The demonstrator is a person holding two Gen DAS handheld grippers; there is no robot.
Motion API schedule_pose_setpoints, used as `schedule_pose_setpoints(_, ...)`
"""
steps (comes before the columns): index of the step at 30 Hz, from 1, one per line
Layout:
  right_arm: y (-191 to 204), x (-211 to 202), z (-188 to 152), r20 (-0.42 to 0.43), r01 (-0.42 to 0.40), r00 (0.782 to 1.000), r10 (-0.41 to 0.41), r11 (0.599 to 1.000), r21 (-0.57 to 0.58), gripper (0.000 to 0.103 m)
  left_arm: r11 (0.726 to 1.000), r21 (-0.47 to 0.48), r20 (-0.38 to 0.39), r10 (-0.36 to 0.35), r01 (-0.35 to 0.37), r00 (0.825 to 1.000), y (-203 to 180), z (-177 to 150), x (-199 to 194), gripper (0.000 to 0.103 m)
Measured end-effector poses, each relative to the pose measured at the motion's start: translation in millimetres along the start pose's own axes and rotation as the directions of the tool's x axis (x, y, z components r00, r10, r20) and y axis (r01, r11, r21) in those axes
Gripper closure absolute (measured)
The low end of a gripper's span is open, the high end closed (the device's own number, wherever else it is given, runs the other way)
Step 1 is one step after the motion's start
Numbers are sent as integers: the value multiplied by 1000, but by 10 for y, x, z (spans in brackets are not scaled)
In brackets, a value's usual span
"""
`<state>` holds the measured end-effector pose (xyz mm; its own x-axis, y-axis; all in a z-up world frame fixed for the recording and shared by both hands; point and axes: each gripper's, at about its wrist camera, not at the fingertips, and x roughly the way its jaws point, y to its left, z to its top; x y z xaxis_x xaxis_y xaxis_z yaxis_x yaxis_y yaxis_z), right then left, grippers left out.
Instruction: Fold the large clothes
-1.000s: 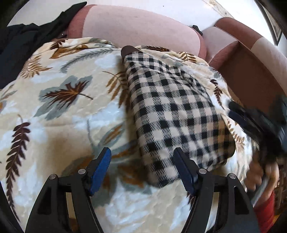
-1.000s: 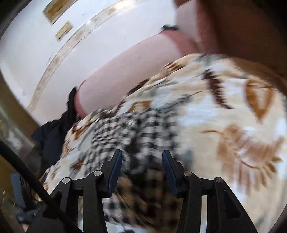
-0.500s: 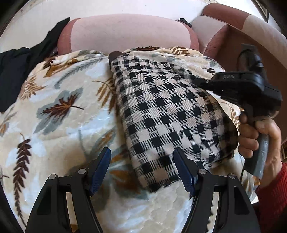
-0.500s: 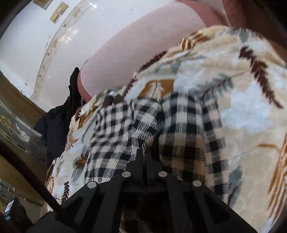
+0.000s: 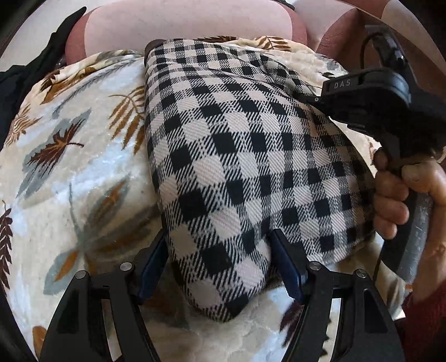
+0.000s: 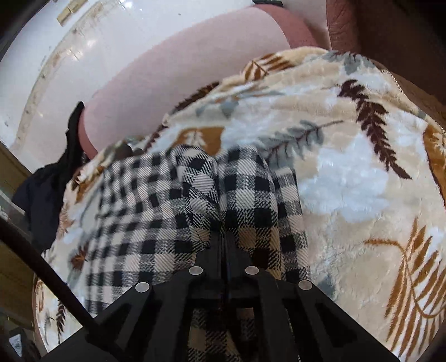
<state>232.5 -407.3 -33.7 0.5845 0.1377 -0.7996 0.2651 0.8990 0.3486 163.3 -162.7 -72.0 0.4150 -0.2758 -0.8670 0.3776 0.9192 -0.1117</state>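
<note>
Checked garment lying folded into a long narrow panel on a leaf-print fleece blanket spread over a pink sofa; in the left wrist view the panel runs from 12 o'clock, near the backrest, down to its near end at 6 o'clock. Left gripper with blue-padded fingers apart, straddling the near end of the panel, the cloth between them but not visibly squeezed. Right gripper with fingers together, clamped on a pinched ridge of the checked cloth at 6 o'clock in its own view; from the left wrist view its body and the person's hand sit at 3 o'clock, at the panel's right edge. A dark garment lies at 10 o'clock on the sofa, apart from the work. Judged progress: lengthwise folds appear done, giving the narrow panel; a crosswise fold, bringing the near end toward the far end, appears to remain, with one side gripped and the other not yet closed
</note>
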Motion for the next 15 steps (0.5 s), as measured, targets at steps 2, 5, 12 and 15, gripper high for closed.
schedule_pose_setpoints(2,-82,-50,8,12,80,997,-80,997,4,102,999,-9,7,-33,33,999,71,-18,-119,32)
schedule_pose_setpoints(5,-265,-143,23,28,100,995,-101,995,28,103,996,-35,68,-81,83,994,237,-4,-361,32)
schedule_pose_setpoints(12,-875,-313,75,107,-180,982,158,951,251,32,949,-219,145,-199,228,969,828,276,-415,30)
schedule_pose_setpoints(15,-965,-130,61,71,-293,956,285,901,321,28,919,-252,119,-281,302,952,881,410,-221,30)
